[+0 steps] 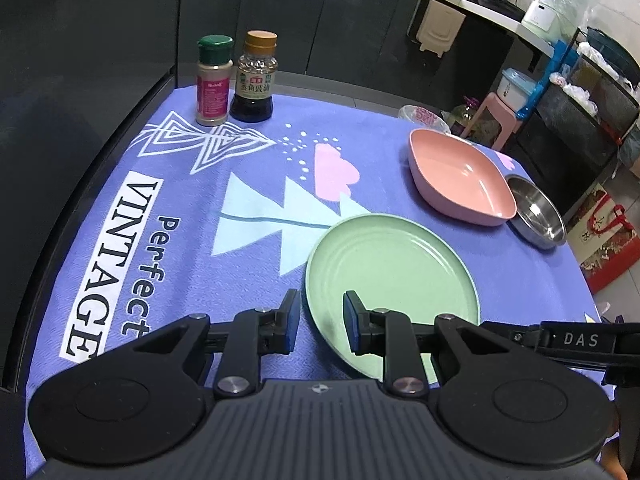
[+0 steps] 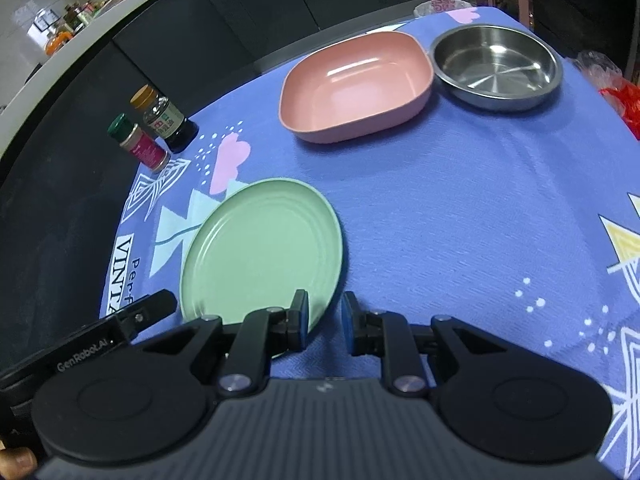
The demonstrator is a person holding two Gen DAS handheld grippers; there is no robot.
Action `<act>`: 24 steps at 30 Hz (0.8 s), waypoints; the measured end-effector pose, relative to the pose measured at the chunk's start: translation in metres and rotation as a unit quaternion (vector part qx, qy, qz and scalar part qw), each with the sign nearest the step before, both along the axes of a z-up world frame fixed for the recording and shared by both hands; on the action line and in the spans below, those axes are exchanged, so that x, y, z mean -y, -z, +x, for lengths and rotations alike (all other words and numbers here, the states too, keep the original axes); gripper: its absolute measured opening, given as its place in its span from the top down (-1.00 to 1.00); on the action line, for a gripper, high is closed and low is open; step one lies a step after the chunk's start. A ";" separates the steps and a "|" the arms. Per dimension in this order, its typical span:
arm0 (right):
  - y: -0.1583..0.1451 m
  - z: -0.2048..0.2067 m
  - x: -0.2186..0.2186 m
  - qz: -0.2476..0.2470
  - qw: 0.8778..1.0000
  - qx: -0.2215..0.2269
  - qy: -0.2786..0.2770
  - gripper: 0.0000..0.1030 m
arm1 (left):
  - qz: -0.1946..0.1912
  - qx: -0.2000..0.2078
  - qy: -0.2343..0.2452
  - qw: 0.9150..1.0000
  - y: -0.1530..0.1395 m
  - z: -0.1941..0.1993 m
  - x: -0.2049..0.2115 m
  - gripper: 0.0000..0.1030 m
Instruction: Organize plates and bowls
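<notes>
Left view, left gripper (image 1: 321,322): jaws slightly apart, hanging over near rim of green plate (image 1: 392,276), clamping nothing; likely lined up for a rim grab.
Left view, dishes: pink bowl (image 1: 460,178) and steel bowl (image 1: 538,214) touching at far right of cloth (image 1: 248,152); bottles (image 1: 236,80) parked at far edge, out of the way.
Right view, right gripper (image 2: 325,322): a gap shows between the pads, nothing in it, just right of plate edge.
Right view, count: one plate, two bowls, two bottles.

The tablecloth (image 2: 460,220) is woven cloth, matt. The green plate (image 2: 260,248) and pink bowl (image 2: 352,84) look smooth plastic. The steel bowl (image 2: 496,68) is shiny metal.
</notes>
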State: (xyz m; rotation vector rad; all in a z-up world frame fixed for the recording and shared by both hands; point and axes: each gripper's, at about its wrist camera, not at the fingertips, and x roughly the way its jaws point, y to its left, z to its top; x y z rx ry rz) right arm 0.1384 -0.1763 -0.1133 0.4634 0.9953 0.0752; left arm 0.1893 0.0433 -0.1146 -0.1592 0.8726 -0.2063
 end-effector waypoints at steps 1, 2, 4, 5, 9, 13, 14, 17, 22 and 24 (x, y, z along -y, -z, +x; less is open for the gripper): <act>-0.001 -0.001 0.000 0.001 1.000 0.002 0.001 1.00 | 0.000 0.000 -0.001 1.000 -0.001 -0.001 0.000 0.59; -0.003 -0.002 0.001 0.002 1.000 0.003 0.002 1.00 | 0.001 0.000 0.000 1.000 -0.003 -0.001 0.001 0.59; -0.005 -0.003 0.002 0.005 1.000 0.006 0.003 1.00 | 0.000 0.001 0.001 1.000 -0.006 -0.003 0.002 0.59; -0.006 -0.004 0.003 0.006 1.000 0.007 0.004 1.00 | 0.000 0.002 0.001 1.000 -0.008 -0.003 0.003 0.59; -0.010 -0.005 0.009 0.012 1.000 0.011 0.010 1.00 | -0.001 0.012 0.003 1.000 -0.018 -0.001 0.007 0.59; -0.014 -0.005 0.021 0.016 0.999 0.015 0.029 1.00 | -0.024 0.009 0.009 1.000 -0.026 0.005 0.015 0.53; -0.015 -0.005 0.025 0.017 0.999 0.017 0.035 1.00 | -0.027 0.009 0.010 1.000 -0.028 0.006 0.018 0.51; -0.020 -0.004 0.036 0.016 0.998 0.024 0.049 0.84 | -0.027 0.011 0.010 1.000 -0.031 0.011 0.029 0.49; -0.026 -0.001 0.051 0.020 0.997 0.029 0.061 0.49 | -0.034 0.002 0.013 0.999 -0.032 0.019 0.040 0.39; -0.025 0.002 0.054 0.019 0.997 0.030 0.065 0.45 | -0.037 -0.004 0.010 0.999 -0.032 0.022 0.043 0.36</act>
